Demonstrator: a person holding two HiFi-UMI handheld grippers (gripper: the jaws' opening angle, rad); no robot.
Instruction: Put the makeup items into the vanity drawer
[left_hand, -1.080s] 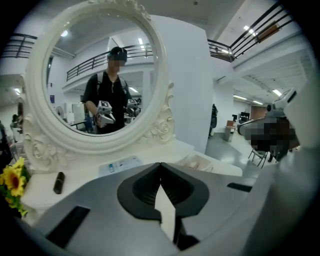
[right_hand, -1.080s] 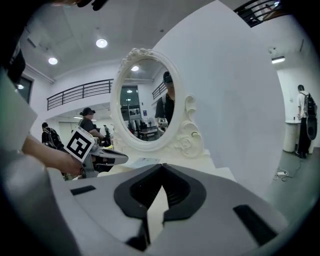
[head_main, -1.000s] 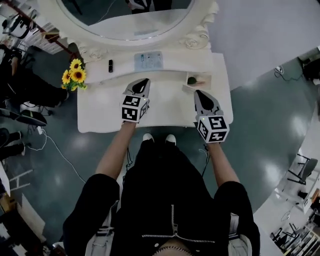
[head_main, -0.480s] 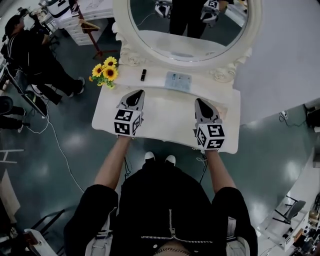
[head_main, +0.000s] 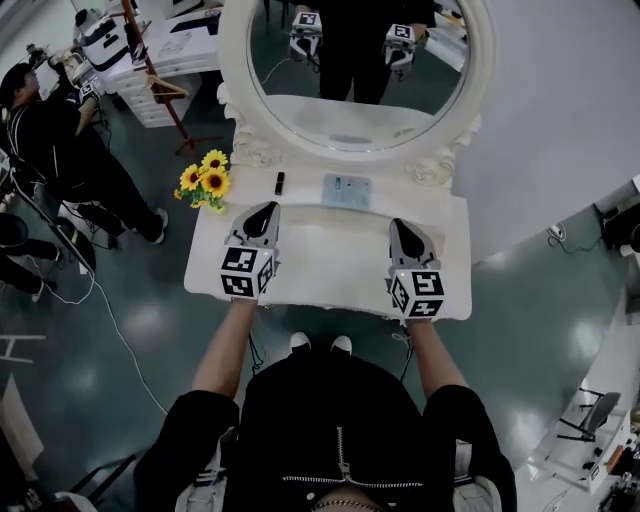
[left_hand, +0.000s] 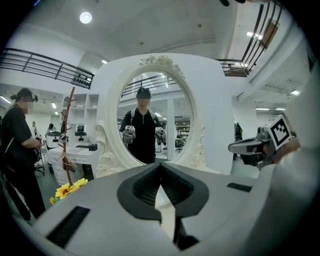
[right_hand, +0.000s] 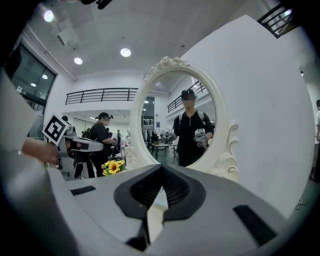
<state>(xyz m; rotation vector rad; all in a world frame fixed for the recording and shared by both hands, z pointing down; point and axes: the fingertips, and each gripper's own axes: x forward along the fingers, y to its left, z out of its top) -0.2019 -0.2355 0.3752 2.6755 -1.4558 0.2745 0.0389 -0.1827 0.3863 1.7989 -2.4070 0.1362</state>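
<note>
Glossy dark grey-green floor (head_main: 540, 250) throughout. Plain white wall (head_main: 570, 90) at right. White drawer cabinet (head_main: 150, 108) in far left corner. Round recessed ceiling lights (right_hand: 125, 52) overhead, black balcony railing (right_hand: 100, 95) beneath.

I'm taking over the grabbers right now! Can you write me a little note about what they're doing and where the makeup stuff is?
Left gripper: shut, empty, held over the left of the vanity top.
Right gripper: shut, empty, over the right of it.
Things: a small black tube and a flat pale blue box lie on the back shelf under the mirror, beside the sunflowers.
Done: nothing that shows; no drawer is seen open.
Left: open the drawer and put both items in.
</note>
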